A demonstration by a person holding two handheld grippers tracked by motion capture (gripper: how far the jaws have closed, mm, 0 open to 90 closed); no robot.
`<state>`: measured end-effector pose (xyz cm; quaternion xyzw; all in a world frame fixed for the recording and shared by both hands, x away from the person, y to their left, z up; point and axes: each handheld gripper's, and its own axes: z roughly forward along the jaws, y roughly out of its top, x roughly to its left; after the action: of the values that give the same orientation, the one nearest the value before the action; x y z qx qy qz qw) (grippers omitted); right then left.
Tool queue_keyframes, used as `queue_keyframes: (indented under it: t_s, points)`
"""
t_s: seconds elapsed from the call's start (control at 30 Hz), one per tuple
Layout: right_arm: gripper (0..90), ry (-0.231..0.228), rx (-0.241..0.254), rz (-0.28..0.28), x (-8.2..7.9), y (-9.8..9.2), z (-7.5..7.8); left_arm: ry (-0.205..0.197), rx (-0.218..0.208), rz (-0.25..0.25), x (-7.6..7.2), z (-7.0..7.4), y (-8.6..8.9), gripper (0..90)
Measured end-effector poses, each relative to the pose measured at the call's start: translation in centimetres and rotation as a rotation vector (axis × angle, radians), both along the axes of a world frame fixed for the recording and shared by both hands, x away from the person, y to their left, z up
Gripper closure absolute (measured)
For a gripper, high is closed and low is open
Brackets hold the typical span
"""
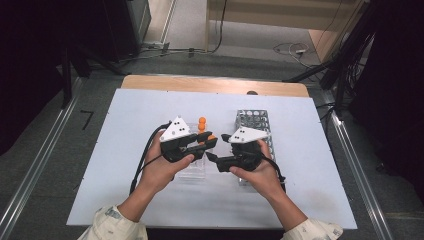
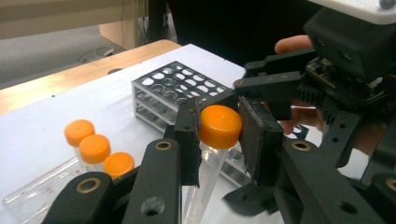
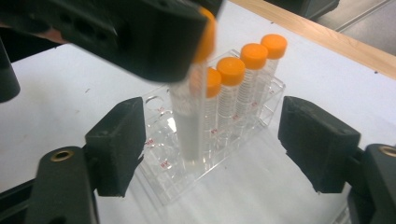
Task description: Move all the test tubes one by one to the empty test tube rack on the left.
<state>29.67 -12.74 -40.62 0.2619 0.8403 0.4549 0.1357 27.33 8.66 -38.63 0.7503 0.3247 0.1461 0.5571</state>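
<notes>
Left gripper (image 2: 219,135) clamped on the tube (image 2: 212,154), pads pinching its orange cap (image 2: 220,126); tube hangs upright above the clear rack (image 3: 187,154). Right gripper (image 3: 210,149) released, pads wide to either side of the tube, not touching. Metal rack (image 2: 180,91) sits behind. In the high view the tube is mostly hidden by the grippers.

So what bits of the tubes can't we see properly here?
- Held tube: its bottom is cut off by the left gripper view's lower edge, between the left claw fingers.
- Same tube's cap: in the right gripper view, blurred and half covered by that claw.
- Clear rack: in the high view, mostly under the hands.
</notes>
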Motion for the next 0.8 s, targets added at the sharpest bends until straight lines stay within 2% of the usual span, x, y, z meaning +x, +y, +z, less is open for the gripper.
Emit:
queue_keyframes:
  t_s: [0.33,0.5,0.67,0.8]
  points:
    - [20.7,-0.007,0.025,-0.021,-0.8,-1.5,0.3,-0.017,-0.014,0.023,-0.5,1.1,1.2,71.0]
    - [20.8,-0.010,0.032,-0.034,-0.9,-2.1,0.2,-0.020,-0.007,0.054,-0.5,0.5,1.4,71.0]
    - [20.8,-0.008,0.039,-0.048,-0.9,-2.6,0.1,-0.017,0.003,0.064,-0.5,0.2,1.5,71.0]
    - [20.8,-0.011,0.041,-0.049,-1.0,-2.8,0.2,-0.013,0.014,0.089,-0.2,-0.7,1.5,71.0]
